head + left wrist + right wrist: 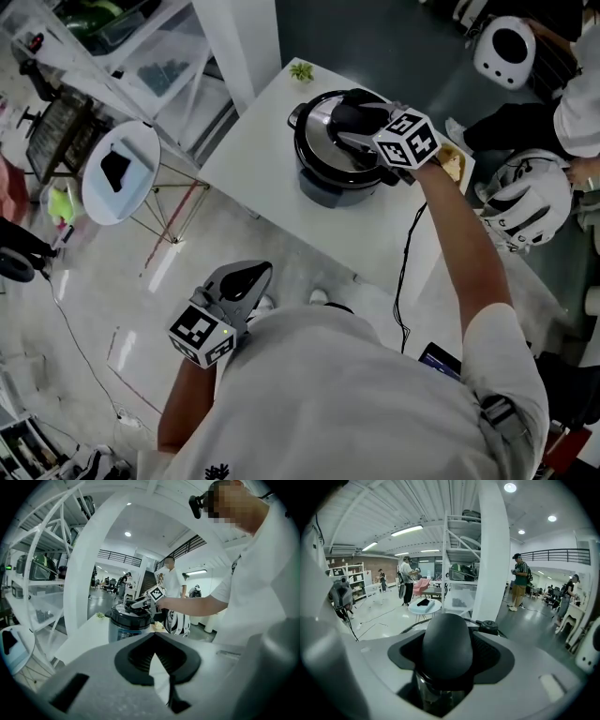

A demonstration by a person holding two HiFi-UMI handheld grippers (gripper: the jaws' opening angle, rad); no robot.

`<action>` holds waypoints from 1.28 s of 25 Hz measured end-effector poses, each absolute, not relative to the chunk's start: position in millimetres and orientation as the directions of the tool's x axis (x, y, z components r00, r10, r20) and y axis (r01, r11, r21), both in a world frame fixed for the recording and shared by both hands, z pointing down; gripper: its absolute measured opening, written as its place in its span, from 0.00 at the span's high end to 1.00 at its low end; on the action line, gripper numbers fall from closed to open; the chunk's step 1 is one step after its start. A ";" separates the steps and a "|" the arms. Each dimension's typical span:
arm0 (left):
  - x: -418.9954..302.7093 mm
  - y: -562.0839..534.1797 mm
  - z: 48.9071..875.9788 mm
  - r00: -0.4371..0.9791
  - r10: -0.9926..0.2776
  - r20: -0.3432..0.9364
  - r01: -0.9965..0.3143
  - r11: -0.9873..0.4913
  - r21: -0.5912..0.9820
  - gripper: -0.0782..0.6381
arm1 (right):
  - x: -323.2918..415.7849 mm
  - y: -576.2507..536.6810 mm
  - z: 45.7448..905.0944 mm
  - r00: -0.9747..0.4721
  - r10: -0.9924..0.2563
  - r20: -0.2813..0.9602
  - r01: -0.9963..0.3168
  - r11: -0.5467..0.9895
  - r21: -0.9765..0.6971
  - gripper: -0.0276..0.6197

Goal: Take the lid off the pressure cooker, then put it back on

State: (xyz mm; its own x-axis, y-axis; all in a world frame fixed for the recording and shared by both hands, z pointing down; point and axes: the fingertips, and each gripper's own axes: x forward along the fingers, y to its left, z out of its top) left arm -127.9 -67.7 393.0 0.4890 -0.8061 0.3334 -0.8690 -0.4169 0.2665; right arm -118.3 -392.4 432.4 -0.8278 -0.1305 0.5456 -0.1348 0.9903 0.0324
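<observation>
1. Straddling the black domed plastic knob, the right gripper has its fingers spread wide. Ribbed pad faces show on either side of the knob, and no firm clamp is evident.
2. The knob looks smooth and rounded, so probably slippery. The safest hold is likely low, where it narrows above its base.
3. The round brushed-steel lid is seated on the dark cylindrical pressure cooker. It looks rigid and probably heavy, and may need a twist before lifting.
4. The cooker stands on the white worktop.
5. The left gripper has its fingers together and empty, low by the person's side, well apart from the worktop.
</observation>
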 end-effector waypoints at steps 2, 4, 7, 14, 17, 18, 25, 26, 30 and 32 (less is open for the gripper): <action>-132.4 -67.4 392.9 0.489 -0.807 0.332 -0.869 -0.419 0.264 0.88 | -119.2 -390.8 434.4 -0.821 -0.128 0.556 -0.126 0.991 0.044 0.49; -137.7 -66.0 392.8 0.489 -0.807 0.330 -0.869 -0.420 0.262 0.88 | -119.6 -389.6 434.5 -0.818 -0.126 0.561 -0.120 0.992 0.048 0.50; -144.6 -62.3 393.1 0.488 -0.808 0.329 -0.869 -0.418 0.264 0.88 | -119.8 -389.3 434.1 -0.818 -0.129 0.561 -0.123 0.991 0.049 0.51; -155.1 -58.3 392.6 0.494 -0.808 0.320 -0.866 -0.424 0.266 0.88 | -120.3 -390.6 435.1 -0.816 -0.130 0.563 -0.127 0.991 0.046 0.51; -159.5 -55.1 391.3 0.496 -0.809 0.316 -0.865 -0.427 0.264 0.88 | -120.0 -390.6 432.9 -0.814 -0.131 0.566 -0.124 0.991 0.052 0.51; -161.2 -53.8 391.5 0.496 -0.809 0.316 -0.865 -0.428 0.264 0.88 | -120.1 -390.8 431.3 -0.814 -0.131 0.565 -0.122 0.991 0.053 0.51; -172.1 -47.7 391.4 0.505 -0.805 0.312 -0.860 -0.437 0.265 0.88 | -125.7 -386.5 403.6 -0.833 -0.125 0.539 -0.106 0.992 0.066 0.51; -172.7 -47.2 391.2 0.508 -0.804 0.310 -0.858 -0.440 0.265 0.88 | -125.8 -385.4 399.6 -0.834 -0.127 0.537 -0.105 0.992 0.070 0.51; -174.8 -46.1 389.1 0.523 -0.796 0.305 -0.850 -0.457 0.264 0.88 | -123.7 -381.0 384.6 -0.838 -0.136 0.529 -0.111 0.991 0.080 0.51; -175.9 -46.0 388.6 0.530 -0.792 0.304 -0.846 -0.465 0.263 0.88 | -121.2 -379.0 377.9 -0.842 -0.141 0.521 -0.117 0.990 0.079 0.51</action>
State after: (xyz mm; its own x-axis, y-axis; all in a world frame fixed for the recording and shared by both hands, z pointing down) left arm -175.9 -46.0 388.6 0.5297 -0.7918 0.3041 -0.8456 -0.4648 0.2626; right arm -121.2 -379.0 377.9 -0.8415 -0.1413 0.5214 -0.1174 0.9899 0.0788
